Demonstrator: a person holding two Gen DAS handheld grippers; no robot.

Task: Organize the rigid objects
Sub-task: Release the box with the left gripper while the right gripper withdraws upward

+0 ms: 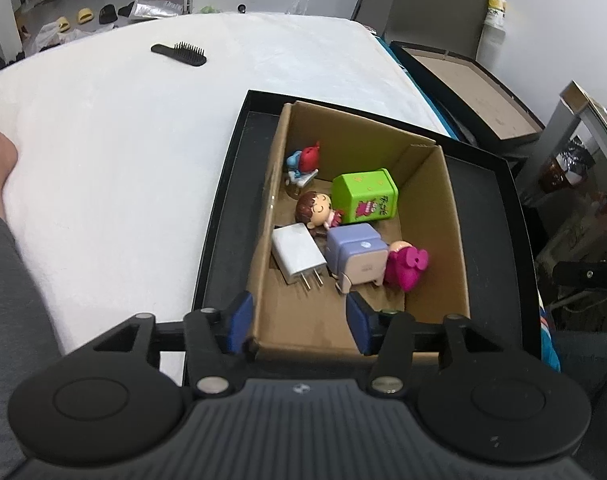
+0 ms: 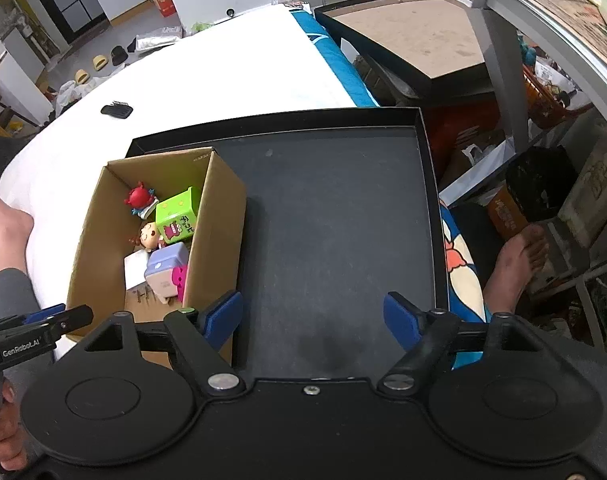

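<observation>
A cardboard box (image 1: 431,184) stands in a black tray (image 1: 231,216) on the white bed. It holds a green tin (image 1: 363,196), a red-and-blue figure (image 1: 303,160), a brown-haired doll (image 1: 315,210), a white charger (image 1: 297,254), a lilac toy (image 1: 357,258) and a pink toy (image 1: 407,268). My left gripper (image 1: 299,322) is open and empty over the box's near left corner. My right gripper (image 2: 313,318) is open and empty over the bare tray floor (image 2: 335,240), right of the box (image 2: 219,216).
A black hairbrush (image 1: 179,54) lies far back on the white bed (image 1: 103,160); it also shows in the right wrist view (image 2: 117,110). A second black tray (image 2: 415,40) and a metal shelf (image 2: 503,72) stand to the right. A bare foot (image 2: 515,256) rests beside the tray.
</observation>
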